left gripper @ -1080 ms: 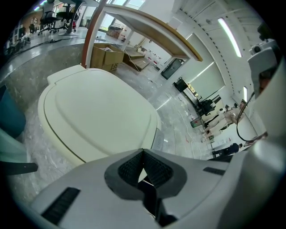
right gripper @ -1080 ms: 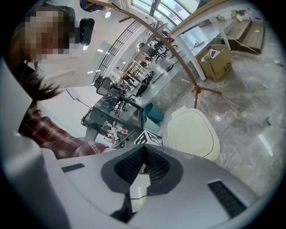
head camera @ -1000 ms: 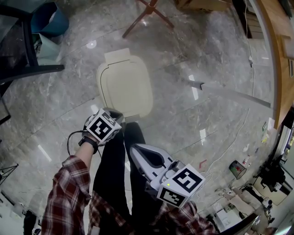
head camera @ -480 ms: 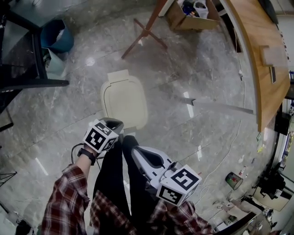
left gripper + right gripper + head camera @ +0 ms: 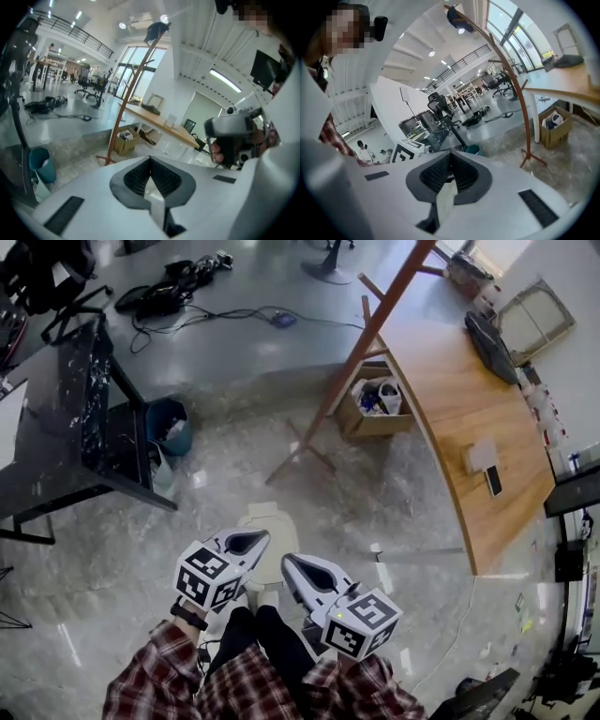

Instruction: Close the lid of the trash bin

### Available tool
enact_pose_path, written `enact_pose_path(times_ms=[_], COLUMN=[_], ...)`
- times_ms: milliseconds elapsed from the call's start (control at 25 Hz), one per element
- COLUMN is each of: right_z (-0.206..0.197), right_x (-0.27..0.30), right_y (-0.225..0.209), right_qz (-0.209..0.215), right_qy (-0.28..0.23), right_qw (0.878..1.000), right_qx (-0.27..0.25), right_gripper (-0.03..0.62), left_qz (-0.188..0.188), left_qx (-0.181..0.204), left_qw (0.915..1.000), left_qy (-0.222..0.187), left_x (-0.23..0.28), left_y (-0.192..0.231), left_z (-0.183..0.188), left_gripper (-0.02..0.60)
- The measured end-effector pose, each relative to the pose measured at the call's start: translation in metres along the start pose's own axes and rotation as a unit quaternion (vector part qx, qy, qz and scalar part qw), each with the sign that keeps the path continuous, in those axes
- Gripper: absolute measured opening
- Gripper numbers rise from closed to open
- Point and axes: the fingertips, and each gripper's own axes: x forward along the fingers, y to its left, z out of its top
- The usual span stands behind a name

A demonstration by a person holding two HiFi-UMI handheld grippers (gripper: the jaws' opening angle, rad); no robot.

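Cream trash bin (image 5: 272,518) on marble floor (image 5: 112,559)

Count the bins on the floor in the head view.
2. The cream bin lies just ahead of the left gripper, partly hidden by it; the blue bin stands beside the black table. Others may be hidden.

- A curved wooden desk (image 5: 441,399) runs down the right side of the head view; a dark phone (image 5: 493,481) lies on it just beside a pale sheet (image 5: 480,456).
- 1 open cardboard box (image 5: 375,407) with mixed contents stands on the floor at the desk's inner edge.
- A reddish-brown slanted pole (image 5: 366,338) on spread feet rises beside the box.
- A blue bucket (image 5: 170,427) stands against a dark desk (image 5: 47,465) at left.
- Black cables (image 5: 173,294) lie tangled on the far floor.
- The floor (image 5: 103,549) is glossy grey marble.
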Motion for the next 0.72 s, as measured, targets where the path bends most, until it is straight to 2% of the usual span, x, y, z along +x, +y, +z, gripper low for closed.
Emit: enact_pose_path(times_ms=[120,280,560,720], right_z=[0.042,0.084,0.131,0.143], right_x=[-0.013,-0.028,-0.047,-0.049], right_y=[0.023,0.049,0.091,0.106], right_qz=[0.008,0.019,0.046,0.056], right_qy=[-0.020,-0.046,-0.087,-0.097], right_qw=[0.999,0.996,0.987,0.982], right_qx=[-0.036,-0.075,-0.130,-0.150], right_gripper=[0.012,0.012,0.012,0.012], left_qz=[0.017,0.032,0.062,0.057], left_qx=[0.029,0.054,0.059,0.051], left_qw=[0.9982,0.9929,0.9837,0.9799], left_qy=[-0.049,-0.102,-0.158,-0.184], left_x=[-0.039,-0.087,-0.140,-0.153], left_y=[-0.028,-0.061,-0.100,-0.114], left_z=[0.066,0.123,0.168,0.180], left_gripper=[0.011,0.011,0.011,0.011])
